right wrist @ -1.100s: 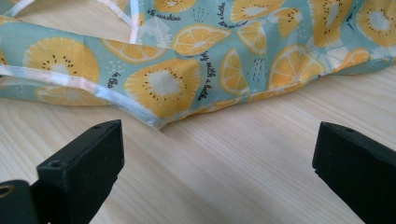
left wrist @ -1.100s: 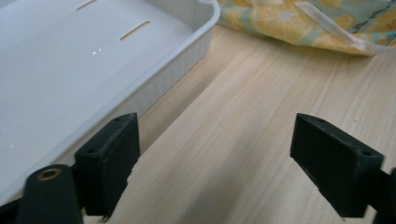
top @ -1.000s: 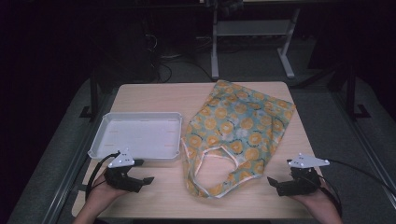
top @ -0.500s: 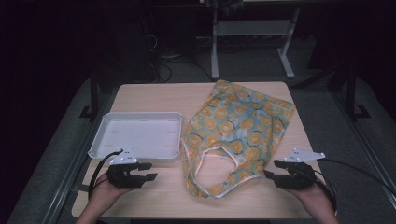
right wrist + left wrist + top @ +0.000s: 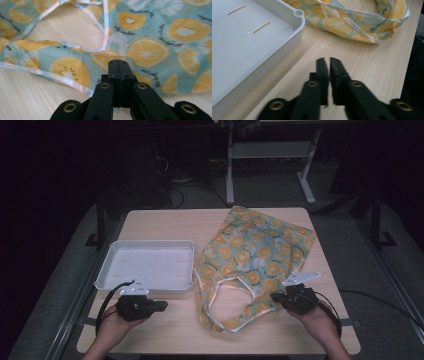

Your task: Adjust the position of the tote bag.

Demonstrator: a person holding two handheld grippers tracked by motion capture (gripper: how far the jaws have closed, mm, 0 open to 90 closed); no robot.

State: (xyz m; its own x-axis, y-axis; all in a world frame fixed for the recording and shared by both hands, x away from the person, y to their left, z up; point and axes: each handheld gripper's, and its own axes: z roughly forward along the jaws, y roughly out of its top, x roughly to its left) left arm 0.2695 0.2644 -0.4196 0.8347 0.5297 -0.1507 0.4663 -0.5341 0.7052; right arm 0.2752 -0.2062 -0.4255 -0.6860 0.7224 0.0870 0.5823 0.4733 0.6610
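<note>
Left tongs (image 5: 327, 60) having just closed, jaws meeting on nothing, hovering over bare desk (image 5: 175, 325) near the tray. Right tongs (image 5: 117, 62) likewise just closed, empty, sitting over the near right edge of the bag. One fruit-print bag (image 5: 260, 255) lying flat, centre-right; one white tray (image 5: 145, 265) lying left, just beside it.

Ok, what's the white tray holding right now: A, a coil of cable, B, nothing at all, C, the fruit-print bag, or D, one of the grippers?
B: the white tray has a bare floor in the high view, while the fruit-print bag lies flat on the table to its right, and the left gripper sits on the wood in front of the tray, outside its rim.
</note>
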